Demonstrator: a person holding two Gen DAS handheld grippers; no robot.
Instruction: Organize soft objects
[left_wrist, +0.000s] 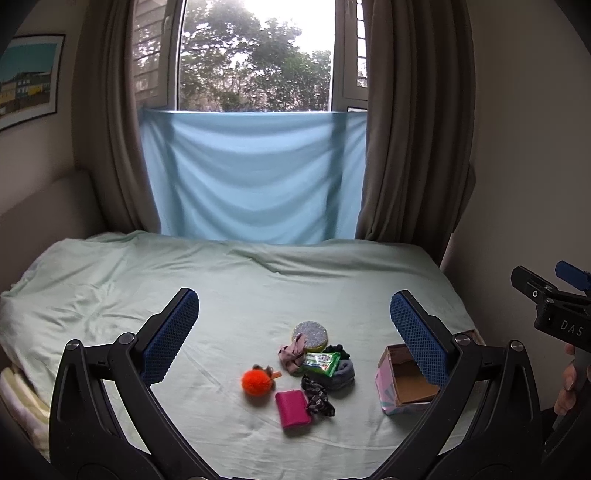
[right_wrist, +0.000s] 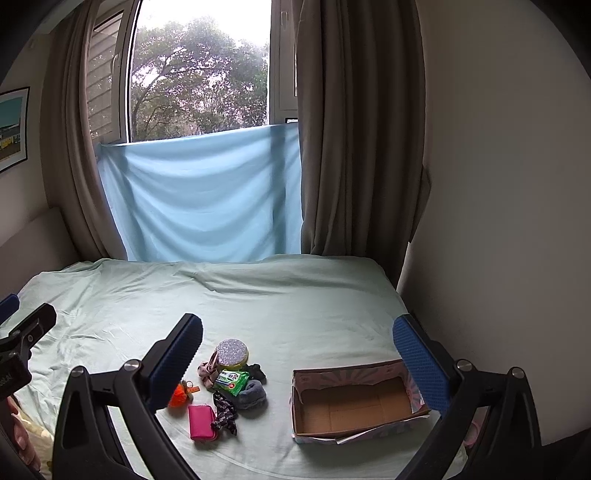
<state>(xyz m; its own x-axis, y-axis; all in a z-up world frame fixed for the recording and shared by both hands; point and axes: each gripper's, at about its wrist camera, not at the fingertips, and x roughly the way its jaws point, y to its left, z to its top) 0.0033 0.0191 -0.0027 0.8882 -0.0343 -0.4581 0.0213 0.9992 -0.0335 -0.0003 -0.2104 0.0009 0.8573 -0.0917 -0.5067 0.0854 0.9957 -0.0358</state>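
- Nearest of all, the left gripper (left_wrist: 294, 334), black-framed with blue knobbly rubber pads, hangs over the bed with its fingers spread wide and nothing between them; its lower frame runs off the bottom of the left wrist view.
- Beside it the right gripper (right_wrist: 297, 350), of the same make, has its fingers just as far apart and empty. One pad covers the far right corner of the open cardboard box (right_wrist: 354, 406) in the right wrist view.
- That box has plain brown card inside and pink patterned paper outside, torn and ragged along the rim. It sits on the pale green bed sheet (right_wrist: 295, 306), which is creased.
- Just left of the box lies the heap of soft things, several overlapping:
  - a round disc with a glittery silver top (right_wrist: 232, 350) and a yellow-green edge, at the far side of the heap;
  - a dusty pink fabric scrunchie (right_wrist: 207, 371), touching the disc;
  - a green plastic tissue packet (right_wrist: 232, 381), resting on a grey-blue plush roll (right_wrist: 253, 397);
  - something dark and fuzzy (right_wrist: 258, 371) behind the packet, too hidden to tell;
  - a black patterned fabric band (right_wrist: 224, 411), crumpled;
  - a magenta zipped pouch (right_wrist: 201, 421), flat, touching the band.
- Farthest left of the box, a fluffy orange pom-pom (left_wrist: 255, 382) with a small tag is half hidden by the right gripper's pad in the right wrist view.
- At the frame edges, a person's fingertips show, cropped.
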